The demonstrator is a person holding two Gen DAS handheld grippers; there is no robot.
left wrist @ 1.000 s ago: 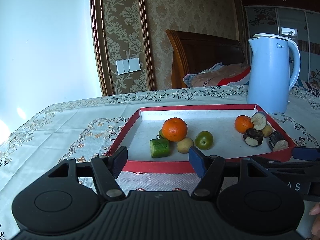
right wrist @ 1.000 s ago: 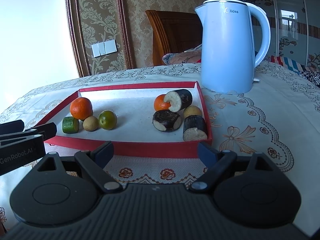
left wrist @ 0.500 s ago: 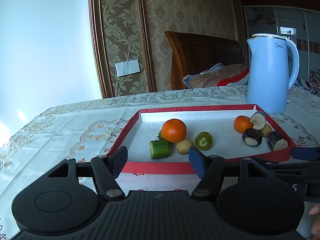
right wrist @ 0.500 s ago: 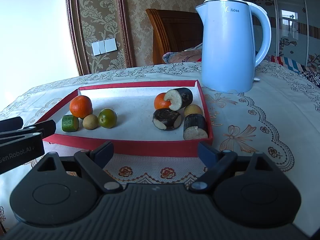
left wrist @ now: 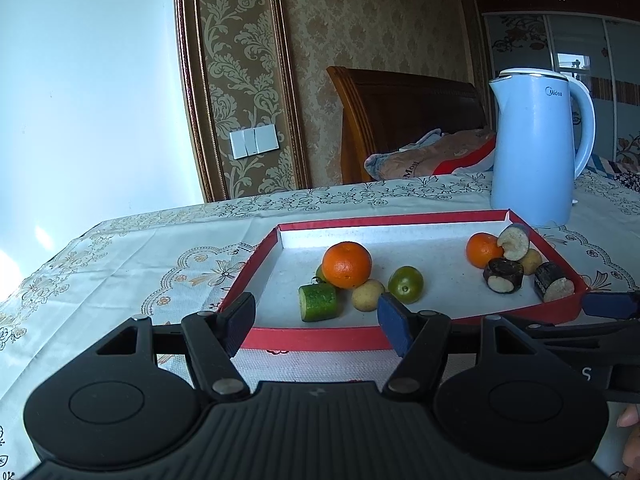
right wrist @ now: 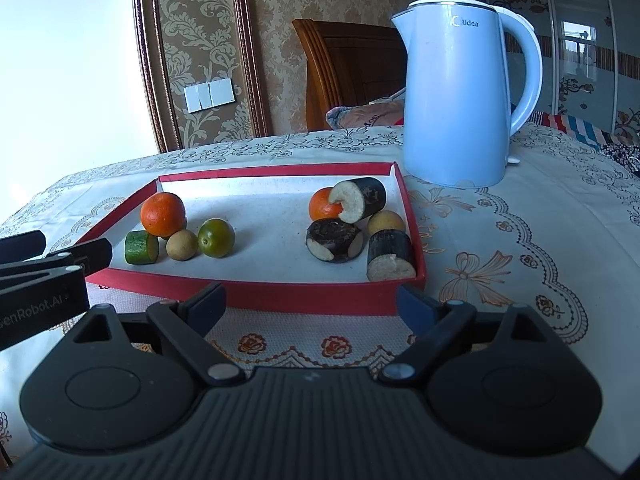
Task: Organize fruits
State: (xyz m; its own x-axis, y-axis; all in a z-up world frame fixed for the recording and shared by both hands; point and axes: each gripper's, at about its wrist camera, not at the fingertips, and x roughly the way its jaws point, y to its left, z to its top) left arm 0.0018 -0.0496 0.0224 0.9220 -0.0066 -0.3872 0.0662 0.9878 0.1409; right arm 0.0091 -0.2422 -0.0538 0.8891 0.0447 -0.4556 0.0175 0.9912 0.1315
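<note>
Black-fingered, the left gripper [left wrist: 316, 322] and right gripper [right wrist: 310, 304] both hang with jaws apart and empty, low in each frame before the red tray [right wrist: 280, 294]. Inside it, mid-frame, lie oranges [right wrist: 163, 214], a green citrus [right wrist: 216, 237] and dark cut pieces [right wrist: 335, 239]. Behind, upper right, stands a blue kettle [right wrist: 454, 100].

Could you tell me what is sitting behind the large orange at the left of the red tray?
A green fruit peeks out behind the large orange; only a sliver shows, the rest is covered.
</note>
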